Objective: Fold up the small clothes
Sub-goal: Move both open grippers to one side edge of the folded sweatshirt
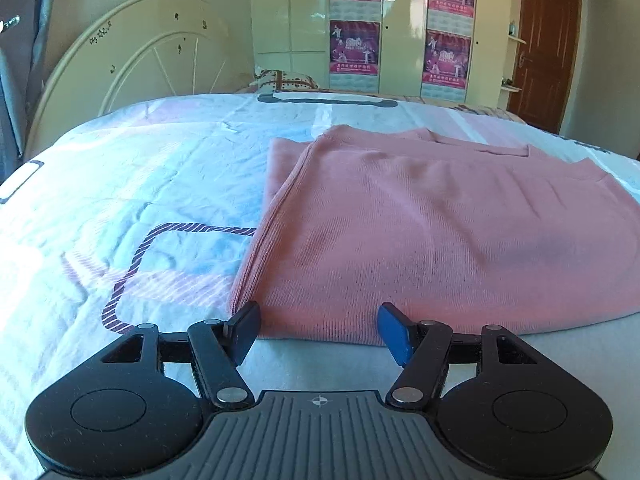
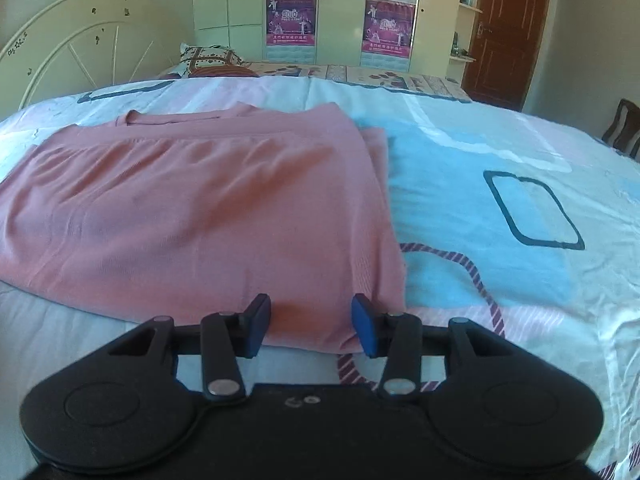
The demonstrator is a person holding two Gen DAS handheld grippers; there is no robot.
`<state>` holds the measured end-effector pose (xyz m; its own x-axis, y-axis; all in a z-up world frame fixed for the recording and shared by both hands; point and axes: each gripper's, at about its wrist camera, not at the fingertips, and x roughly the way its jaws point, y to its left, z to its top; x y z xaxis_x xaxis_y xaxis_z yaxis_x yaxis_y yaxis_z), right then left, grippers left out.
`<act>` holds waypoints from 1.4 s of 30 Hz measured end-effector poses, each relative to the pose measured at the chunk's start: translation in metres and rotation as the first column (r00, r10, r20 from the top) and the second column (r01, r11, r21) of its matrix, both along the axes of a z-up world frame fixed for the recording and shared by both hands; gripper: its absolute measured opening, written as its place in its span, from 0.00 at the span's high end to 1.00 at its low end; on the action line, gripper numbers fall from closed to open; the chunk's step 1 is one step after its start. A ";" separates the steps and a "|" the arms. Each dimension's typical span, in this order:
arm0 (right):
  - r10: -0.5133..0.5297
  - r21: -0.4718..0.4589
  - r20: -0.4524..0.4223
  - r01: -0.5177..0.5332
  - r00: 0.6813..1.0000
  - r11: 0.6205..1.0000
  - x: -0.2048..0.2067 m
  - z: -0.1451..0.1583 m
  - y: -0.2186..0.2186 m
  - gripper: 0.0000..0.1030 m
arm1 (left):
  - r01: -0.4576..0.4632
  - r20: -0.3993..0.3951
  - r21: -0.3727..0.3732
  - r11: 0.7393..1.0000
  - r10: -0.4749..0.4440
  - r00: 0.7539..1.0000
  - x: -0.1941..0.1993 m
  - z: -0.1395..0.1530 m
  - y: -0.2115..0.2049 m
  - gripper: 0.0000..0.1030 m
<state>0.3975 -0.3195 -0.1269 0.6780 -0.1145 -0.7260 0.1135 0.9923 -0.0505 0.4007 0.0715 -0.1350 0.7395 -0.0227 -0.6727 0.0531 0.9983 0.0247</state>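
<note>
Right gripper [image 2: 311, 326] jaws spread apart, nothing between them. Pink garment [image 2: 192, 216] lies folded flat on the patterned bedsheet [image 2: 500, 208], its near right corner just ahead of both fingertips; whether they touch it is unclear.

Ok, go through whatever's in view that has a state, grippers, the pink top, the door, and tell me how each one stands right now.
Left gripper: open, at the top's near left corner, holding nothing.
Right gripper: open, at the top's near right corner, holding nothing.
Pink top: lying flat on the bed, sides already folded in.
Bedsheet: spread out, lightly wrinkled.
Door: shut.
Wardrobe: doors shut.
</note>
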 end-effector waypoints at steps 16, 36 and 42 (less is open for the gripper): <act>-0.061 0.010 -0.033 0.062 0.998 0.998 -0.004 -0.005 -0.006 0.68 | -0.013 -0.028 -0.005 1.000 0.013 1.000 0.002 -0.003 -0.001 0.37; 0.059 0.097 0.099 -0.069 0.993 0.993 -0.041 0.036 0.032 0.66 | -0.219 -0.166 -0.452 0.865 0.160 0.973 -0.047 -0.005 0.025 0.34; 0.080 0.138 0.112 -0.096 0.990 0.986 -0.033 0.039 0.043 0.67 | -0.322 -0.206 -0.564 0.760 0.249 0.946 -0.035 -0.018 0.030 0.37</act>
